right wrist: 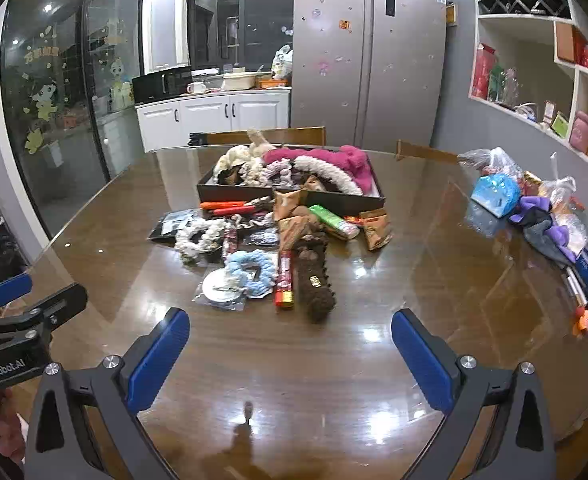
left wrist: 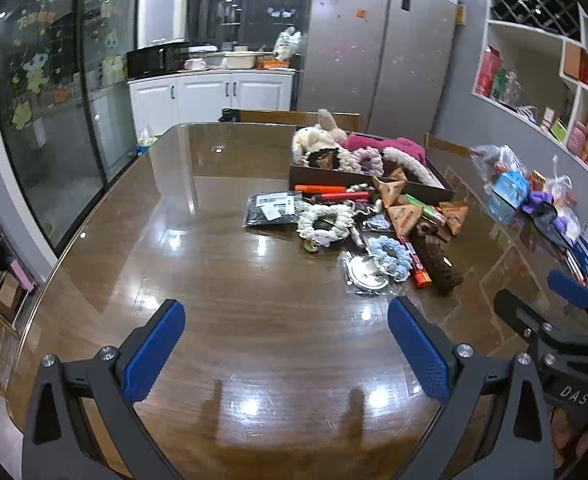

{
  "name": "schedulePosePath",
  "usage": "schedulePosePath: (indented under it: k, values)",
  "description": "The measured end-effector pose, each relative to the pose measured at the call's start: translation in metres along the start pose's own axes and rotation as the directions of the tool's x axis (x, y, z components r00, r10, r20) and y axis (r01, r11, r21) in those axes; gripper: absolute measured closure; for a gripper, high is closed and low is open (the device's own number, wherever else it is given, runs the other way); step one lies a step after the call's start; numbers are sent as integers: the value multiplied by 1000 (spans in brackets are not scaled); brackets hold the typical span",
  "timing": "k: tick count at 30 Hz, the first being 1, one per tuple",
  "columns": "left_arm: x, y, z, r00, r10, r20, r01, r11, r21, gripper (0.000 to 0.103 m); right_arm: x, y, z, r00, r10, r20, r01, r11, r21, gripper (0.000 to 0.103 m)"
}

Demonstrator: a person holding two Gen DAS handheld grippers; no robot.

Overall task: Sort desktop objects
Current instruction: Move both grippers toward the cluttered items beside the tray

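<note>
Ahead at about 1 o'clock in the left wrist view, the clutter pile sits well apart from my left gripper (left wrist: 286,344), whose blue pads are spread wide w/ nothing between them, only bare table (left wrist: 214,280) underneath. Nearest loose bits from this side: the light-blue scrunchie (left wrist: 390,256) and, just beside it at 3 o'clock, the brown fuzzy clip (left wrist: 438,264), long axis running from 11 to 5 o'clock. The dark tray (left wrist: 358,180) sits behind the pile at 12–1 o'clock, already stuffed w/ plush and scrunchies. My right gripper (left wrist: 542,300) shows at 3 o'clock of frame, closer to the pile than the left. Over in the right wrist view, the right gripper (right wrist: 290,336) is also wide apart and empty, touching nothing, and the pile is dead ahead at 12 o'clock, near but not between the fingers. Brown fuzzy clip (right wrist: 314,280) points nearly straight at me, 12-to-6 axis, so I judge the jaws would close across its width w/o any wrist turn. Red snack stick (right wrist: 285,280) lies parallel just beside it at 9 o'clock, blue scrunchie (right wrist: 250,268) further to 9 o'clock. Tray (right wrist: 290,196) is beyond at 12 o'clock. Left gripper (right wrist: 26,300) peeks in at 9 o'clock, set wide of the pile. My call: right arm is nearer and better aligned, so it goes first.
</note>
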State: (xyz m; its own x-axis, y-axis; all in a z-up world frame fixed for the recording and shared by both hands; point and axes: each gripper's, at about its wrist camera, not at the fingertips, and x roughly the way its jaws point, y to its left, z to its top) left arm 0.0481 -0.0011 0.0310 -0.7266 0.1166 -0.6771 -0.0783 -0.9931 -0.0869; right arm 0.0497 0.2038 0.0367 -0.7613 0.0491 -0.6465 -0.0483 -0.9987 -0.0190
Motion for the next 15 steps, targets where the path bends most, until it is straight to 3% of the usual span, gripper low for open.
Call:
schedulePosePath:
  k: [15]
  values:
    - [25,1,-1,1000,16,-24,-16,1000,20,0,14,4,-2,996,-91,-13,91,996,-17,0]
